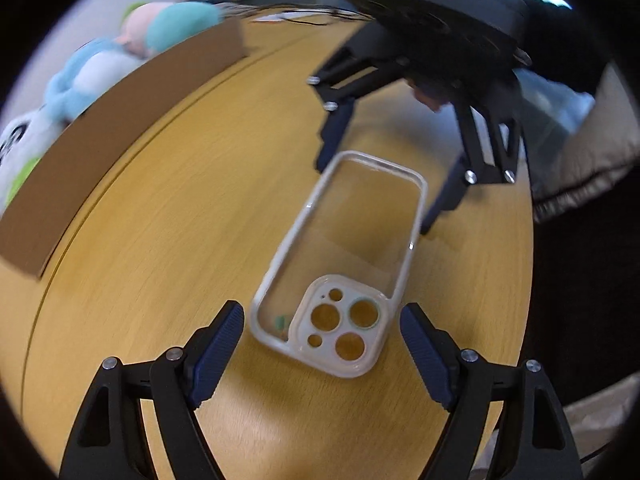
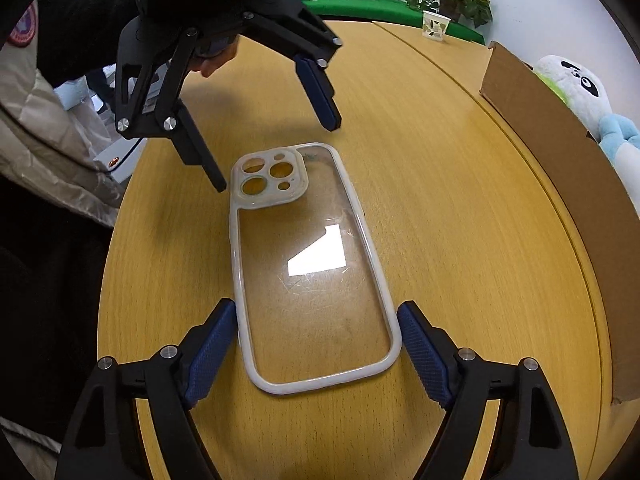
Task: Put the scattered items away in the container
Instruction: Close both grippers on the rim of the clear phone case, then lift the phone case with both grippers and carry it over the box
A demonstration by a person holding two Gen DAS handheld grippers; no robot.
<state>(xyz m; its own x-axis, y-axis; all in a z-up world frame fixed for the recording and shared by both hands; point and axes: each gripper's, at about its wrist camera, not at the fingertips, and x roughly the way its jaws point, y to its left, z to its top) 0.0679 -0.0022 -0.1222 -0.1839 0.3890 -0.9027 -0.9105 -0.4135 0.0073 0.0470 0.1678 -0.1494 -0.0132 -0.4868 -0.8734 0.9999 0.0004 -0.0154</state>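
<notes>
I see the phone case [image 2: 308, 264] flat on the table [image 2: 460, 200], my right gripper [image 2: 318, 344] spread wide around its near end. My left gripper [image 1: 322, 344] gapes at the camera end; box [image 2: 560, 168] at two o'clock.

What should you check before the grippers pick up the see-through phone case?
1. Left gripper open around the camera end of the phone case: ok.
2. Right gripper open around the plain end: ok.
3. Case lying flat on the table: ok.
4. Pads touching the case rim: cannot tell.
5. Cardboard box open and close by: ok.
6. Room left in the box beside the plush toys: cannot tell.
</notes>
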